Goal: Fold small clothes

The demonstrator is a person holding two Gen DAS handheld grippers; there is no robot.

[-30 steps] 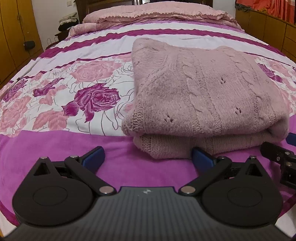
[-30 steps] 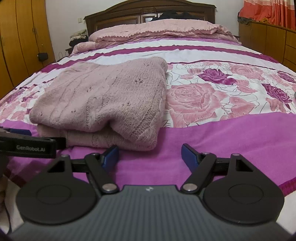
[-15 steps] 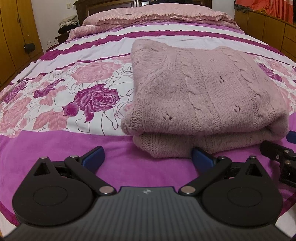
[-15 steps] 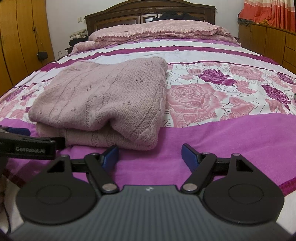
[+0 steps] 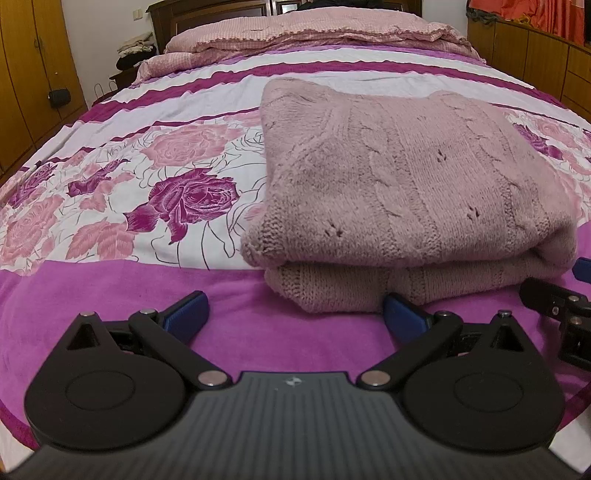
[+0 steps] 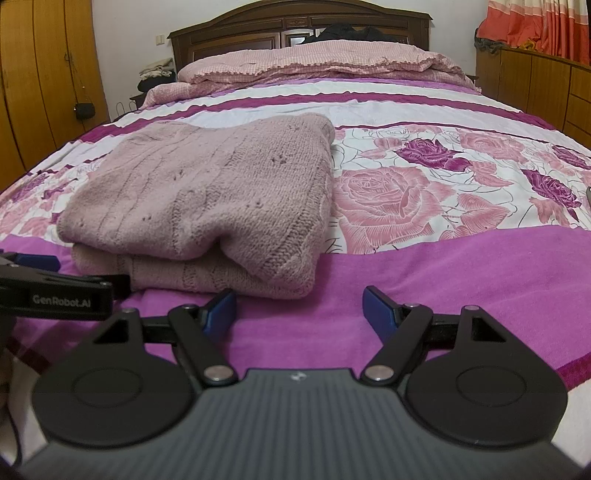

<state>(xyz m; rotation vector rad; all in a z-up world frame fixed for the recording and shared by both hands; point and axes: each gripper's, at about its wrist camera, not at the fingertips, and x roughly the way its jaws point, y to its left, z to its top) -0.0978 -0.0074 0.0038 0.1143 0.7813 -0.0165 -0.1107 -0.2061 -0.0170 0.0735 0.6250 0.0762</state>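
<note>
A pink cable-knit sweater point(image 5: 406, 192) lies folded in a thick rectangle on the bed, its doubled edge toward me. In the right wrist view the same sweater point(image 6: 207, 199) sits left of centre. My left gripper point(image 5: 295, 314) hovers open just short of the sweater's near edge, nothing between its blue pads; the right pad is close to the knit. My right gripper point(image 6: 299, 306) is open too, near the sweater's near right corner, over bare purple cover. Each gripper shows at the side of the other's view.
The bed cover point(image 6: 461, 266) is purple at the near edge and rose-printed beyond. Pink pillows point(image 6: 314, 62) and a dark headboard point(image 6: 295, 22) are at the far end. Wooden wardrobes point(image 6: 37, 74) stand left, wooden cabinets point(image 6: 546, 85) right.
</note>
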